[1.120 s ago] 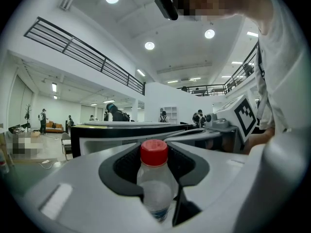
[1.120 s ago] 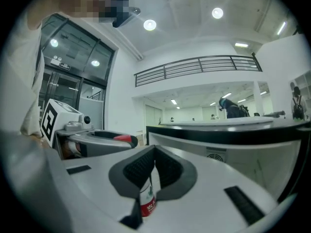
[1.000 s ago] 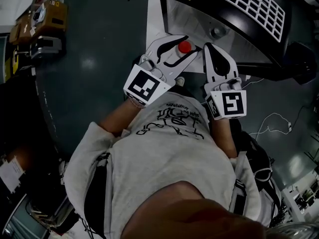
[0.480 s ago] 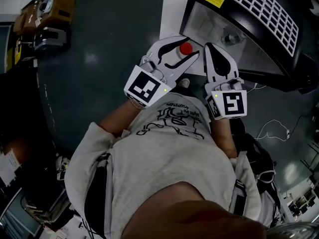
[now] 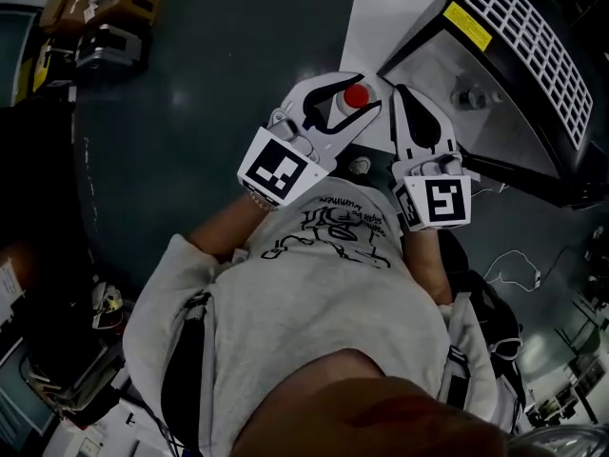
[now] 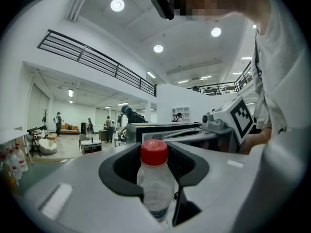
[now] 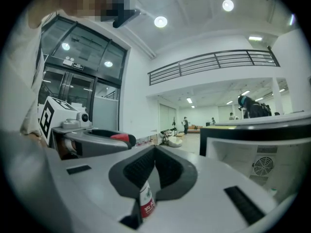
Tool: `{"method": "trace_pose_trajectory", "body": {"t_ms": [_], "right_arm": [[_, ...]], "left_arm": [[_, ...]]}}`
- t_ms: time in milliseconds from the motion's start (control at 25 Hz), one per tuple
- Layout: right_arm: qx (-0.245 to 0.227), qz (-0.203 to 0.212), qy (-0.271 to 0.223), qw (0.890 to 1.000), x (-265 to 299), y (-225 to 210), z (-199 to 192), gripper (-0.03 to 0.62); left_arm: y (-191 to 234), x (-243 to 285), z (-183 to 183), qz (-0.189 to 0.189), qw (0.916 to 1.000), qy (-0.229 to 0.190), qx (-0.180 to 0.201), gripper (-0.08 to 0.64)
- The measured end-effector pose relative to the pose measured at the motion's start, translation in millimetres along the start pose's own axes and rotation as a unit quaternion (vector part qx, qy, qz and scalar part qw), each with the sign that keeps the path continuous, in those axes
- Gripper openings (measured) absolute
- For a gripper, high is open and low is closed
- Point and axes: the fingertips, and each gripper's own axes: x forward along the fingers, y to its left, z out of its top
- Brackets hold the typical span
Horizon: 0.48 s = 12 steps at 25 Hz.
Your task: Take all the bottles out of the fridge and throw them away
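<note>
A clear plastic bottle (image 6: 155, 186) with a red cap (image 5: 355, 95) stands between the jaws of my left gripper (image 6: 154, 154), which is shut on it below the neck. In the head view that left gripper (image 5: 362, 93) is held out in front of the person's chest, over the dark floor. My right gripper (image 5: 405, 91) is beside it, jaws together. In the right gripper view the right gripper (image 7: 154, 149) has its tips meeting; a slim white piece with a red label (image 7: 146, 204) shows low in the slit, and I cannot tell if it is gripped.
The black fridge (image 5: 533, 112) with a white grille stands at the upper right, a pale round thing (image 5: 473, 95) inside it. A white sheet (image 5: 381, 12) lies on the floor beside it. Boxes and gear (image 5: 105, 17) sit at the upper left. Cables (image 5: 514, 265) trail at right.
The fridge and the white sheet have slid rightward and upward in the head view. Both grippers keep the same pose, the left one still on the bottle.
</note>
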Motion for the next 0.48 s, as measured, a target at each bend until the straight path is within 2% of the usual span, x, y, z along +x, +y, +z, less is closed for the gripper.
{"method": "trace_pose_trajectory", "body": {"t_ms": [280,480], "right_arm": [[-0.001,0.028,0.004,1.000,37,44,4,0.009],[-0.008,0.066,-0.004,0.998,63,80,5,0.009]], "left_arm": [[34,-44,-3,0.026,0.9996,-0.003,-0.013,0.161],[58,-78,-9,0.055,0.9984,0.001,-0.012,0.161]]}}
